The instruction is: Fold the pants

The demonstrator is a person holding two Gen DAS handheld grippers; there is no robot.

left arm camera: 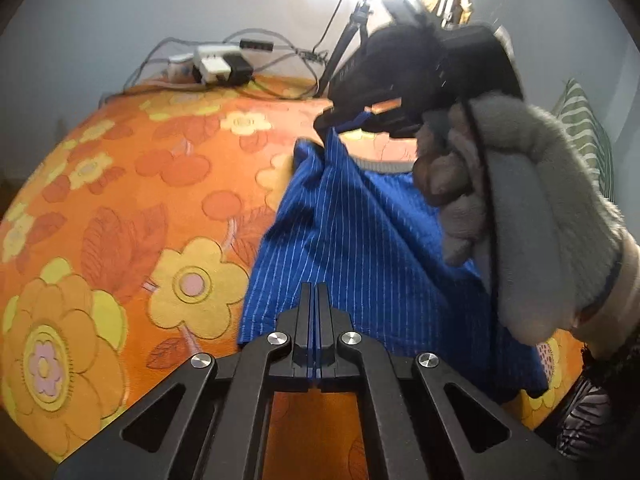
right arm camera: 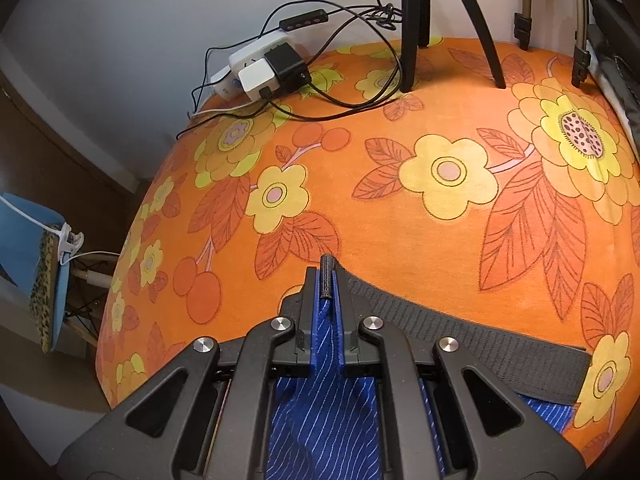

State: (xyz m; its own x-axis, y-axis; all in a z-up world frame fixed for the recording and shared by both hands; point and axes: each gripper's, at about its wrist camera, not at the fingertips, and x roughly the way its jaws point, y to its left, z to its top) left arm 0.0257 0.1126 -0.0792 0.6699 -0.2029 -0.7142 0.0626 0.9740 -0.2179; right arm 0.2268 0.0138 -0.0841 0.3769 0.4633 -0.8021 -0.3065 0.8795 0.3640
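Blue pinstriped pants (left arm camera: 360, 248) with a dark grey waistband (right arm camera: 460, 332) lie on an orange flowered cloth (left arm camera: 120, 208). My left gripper (left arm camera: 315, 292) is shut on a thin edge of the blue fabric at the near hem. My right gripper (right arm camera: 326, 280) is shut on the waistband end, with blue fabric bunched between its fingers. In the left wrist view the right gripper (left arm camera: 332, 124) shows at upper right, held by a grey-gloved hand (left arm camera: 532, 208), lifting a corner of the pants above the cloth.
A white power strip with plugs and cables (right arm camera: 268, 68) sits at the far edge of the cloth, also in the left wrist view (left arm camera: 220, 66). Black tripod legs (right arm camera: 416, 24) stand at the back. A blue chair (right arm camera: 36, 264) is left of the table.
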